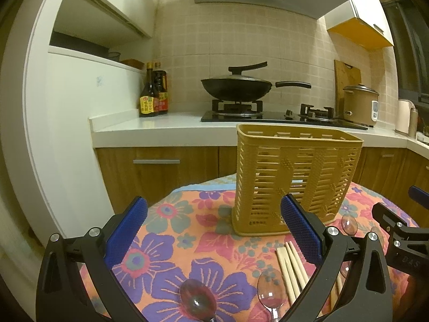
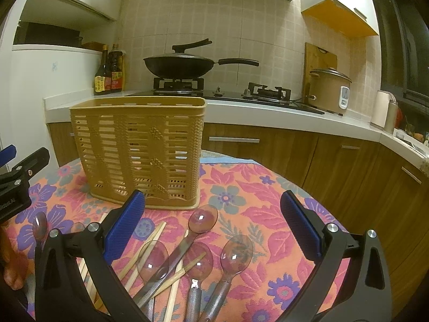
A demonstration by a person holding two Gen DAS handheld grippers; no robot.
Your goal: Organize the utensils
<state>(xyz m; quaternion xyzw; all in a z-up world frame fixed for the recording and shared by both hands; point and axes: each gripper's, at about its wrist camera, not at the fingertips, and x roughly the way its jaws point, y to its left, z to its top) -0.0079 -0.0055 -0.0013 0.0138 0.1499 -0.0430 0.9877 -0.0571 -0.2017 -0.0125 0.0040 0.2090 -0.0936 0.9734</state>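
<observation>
Several clear spoons [image 2: 203, 218] and loose chopsticks [image 2: 144, 249] lie crossed on the flowered tabletop [image 2: 268, 196], just in front of the empty slatted basket [image 2: 136, 150]. Both the left gripper [image 1: 214, 230] and the right gripper [image 2: 211, 228] hover with fingers spread wide, holding nothing. Best to pick a spoon lying clear of the tangle. Only the right view shows the full pile; the left shows two further spoons.
</observation>
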